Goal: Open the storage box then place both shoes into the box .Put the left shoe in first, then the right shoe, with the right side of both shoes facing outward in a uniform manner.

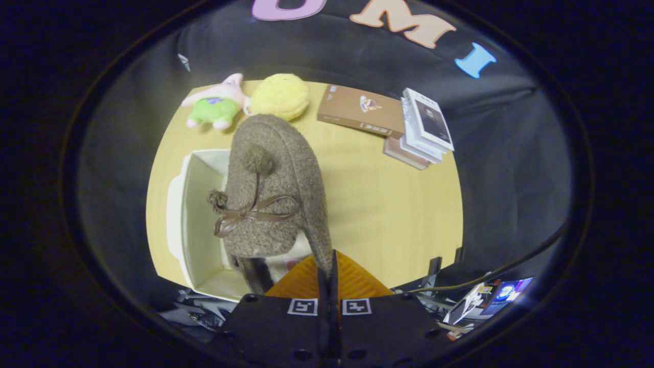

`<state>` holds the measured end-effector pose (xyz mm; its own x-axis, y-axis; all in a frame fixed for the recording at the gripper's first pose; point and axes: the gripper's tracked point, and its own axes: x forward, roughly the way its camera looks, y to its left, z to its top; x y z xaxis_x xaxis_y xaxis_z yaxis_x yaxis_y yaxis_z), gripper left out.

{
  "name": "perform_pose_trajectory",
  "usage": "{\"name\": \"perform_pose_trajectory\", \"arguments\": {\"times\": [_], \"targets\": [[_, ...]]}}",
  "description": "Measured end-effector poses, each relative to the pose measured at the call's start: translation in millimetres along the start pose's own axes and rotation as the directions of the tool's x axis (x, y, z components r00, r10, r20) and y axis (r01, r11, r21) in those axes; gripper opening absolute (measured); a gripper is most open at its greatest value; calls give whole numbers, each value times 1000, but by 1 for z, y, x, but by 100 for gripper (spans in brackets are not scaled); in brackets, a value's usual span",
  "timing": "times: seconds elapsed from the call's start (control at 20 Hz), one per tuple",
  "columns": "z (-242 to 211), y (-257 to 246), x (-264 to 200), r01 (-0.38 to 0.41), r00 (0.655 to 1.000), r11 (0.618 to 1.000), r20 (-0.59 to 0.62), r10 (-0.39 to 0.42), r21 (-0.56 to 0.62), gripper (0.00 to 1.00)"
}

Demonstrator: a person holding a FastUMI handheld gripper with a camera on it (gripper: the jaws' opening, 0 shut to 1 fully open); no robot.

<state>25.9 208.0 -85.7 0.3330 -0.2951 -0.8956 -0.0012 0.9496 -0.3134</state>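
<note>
A brown felt shoe [278, 189] with a leather bow and two pom-poms hangs in the air, toe pointing away from me. My gripper [327, 268] is shut on the edge of its opening, both fingers pinching the felt wall. Below and to the left of the shoe lies the open white storage box [196, 220] on the wooden table [388, 220]. The shoe hides much of the box's inside, so I cannot tell if another shoe lies in it.
At the table's far edge sit a pink and green plush toy [217, 105] and a yellow plush [280, 96]. A brown book [360, 110] and a stack of books [421, 130] lie far right. Cables and a lit screen [506, 294] are off the near right edge.
</note>
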Motion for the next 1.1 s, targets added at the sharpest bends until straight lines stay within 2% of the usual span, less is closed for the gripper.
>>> {"name": "perform_pose_trajectory", "arguments": {"times": [0.35, 0.65, 0.85, 0.95, 1.1], "targets": [[-11, 62, 45, -48, 998, 999, -45, 48, 5, 4], [-27, 55, 99, 21, 993, 998, -116, -28, -56, 4], [-31, 54, 109, 9, 991, 1000, -135, -6, 20, 4], [-34, 52, 110, 23, 989, 1000, -149, -21, 16, 7], [-37, 64, 106, -26, 987, 1000, -158, 28, 16, 31]]}}
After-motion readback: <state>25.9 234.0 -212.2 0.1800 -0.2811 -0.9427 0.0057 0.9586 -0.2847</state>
